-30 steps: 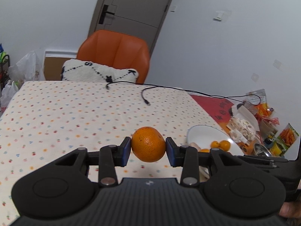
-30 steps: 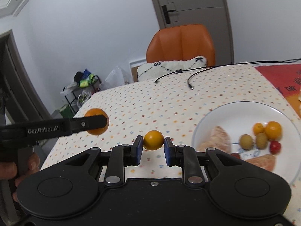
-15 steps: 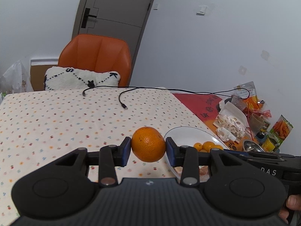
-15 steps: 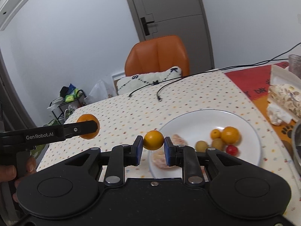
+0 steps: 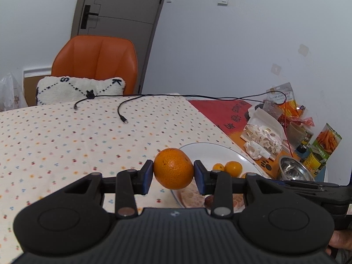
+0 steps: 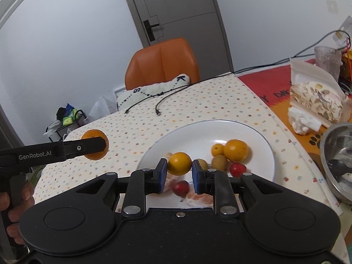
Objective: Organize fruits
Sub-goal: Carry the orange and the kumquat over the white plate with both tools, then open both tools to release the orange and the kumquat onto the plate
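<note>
My left gripper [image 5: 173, 171] is shut on a large orange [image 5: 173, 168], held in the air beside the near-left rim of the white plate [image 5: 204, 151]. The same orange [image 6: 95, 141] shows in the right wrist view, left of the plate. My right gripper [image 6: 177, 169] is shut on a small orange fruit [image 6: 179, 163] and hovers over the plate's [image 6: 187, 132] near side. On the plate lie two small oranges [image 6: 237, 150], two green-brown fruits [image 6: 219, 162], red fruits [image 6: 237, 168] and peeled citrus pieces, partly hidden by the fingers.
A dotted tablecloth [image 5: 66, 136] covers the table. Black cables [image 5: 123, 114] lie at its far side before an orange chair [image 5: 96, 59] with a white cushion. Right of the plate stand a steel bowl [image 6: 338, 160], a bag of snacks [image 6: 316, 99], a glass and cans.
Both grippers have moved right toward the plate with their fruit. The right gripper now hangs over the plate; the left one has come up to its left rim.
</note>
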Action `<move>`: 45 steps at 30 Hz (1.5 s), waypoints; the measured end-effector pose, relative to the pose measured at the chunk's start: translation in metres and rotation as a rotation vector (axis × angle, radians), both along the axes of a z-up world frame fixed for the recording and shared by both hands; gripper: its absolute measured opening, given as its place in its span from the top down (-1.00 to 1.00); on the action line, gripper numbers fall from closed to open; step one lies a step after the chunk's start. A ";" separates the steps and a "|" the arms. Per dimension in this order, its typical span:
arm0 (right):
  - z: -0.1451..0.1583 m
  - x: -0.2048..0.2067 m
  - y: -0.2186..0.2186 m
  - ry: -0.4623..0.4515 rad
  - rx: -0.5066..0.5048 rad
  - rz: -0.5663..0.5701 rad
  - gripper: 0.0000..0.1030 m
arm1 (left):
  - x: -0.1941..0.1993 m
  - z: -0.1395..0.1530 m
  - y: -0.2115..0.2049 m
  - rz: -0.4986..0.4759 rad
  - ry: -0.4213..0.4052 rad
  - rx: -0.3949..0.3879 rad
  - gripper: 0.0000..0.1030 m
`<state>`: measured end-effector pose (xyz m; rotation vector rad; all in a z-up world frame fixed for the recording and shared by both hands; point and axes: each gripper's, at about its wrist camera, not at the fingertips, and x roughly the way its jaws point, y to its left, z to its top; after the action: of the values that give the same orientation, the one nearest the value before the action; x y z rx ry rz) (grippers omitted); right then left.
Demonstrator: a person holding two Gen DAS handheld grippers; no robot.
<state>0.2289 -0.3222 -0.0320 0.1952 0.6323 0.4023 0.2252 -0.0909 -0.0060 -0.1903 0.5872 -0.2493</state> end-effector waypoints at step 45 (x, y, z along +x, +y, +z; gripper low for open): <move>-0.024 -0.003 -0.028 0.034 0.074 -0.011 0.20 | 0.018 -0.020 -0.034 -0.002 0.048 0.051 -0.48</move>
<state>0.2262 -0.3499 -0.0558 0.2759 0.6499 0.4131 0.2428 -0.1253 -0.0258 -0.1465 0.6410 -0.2315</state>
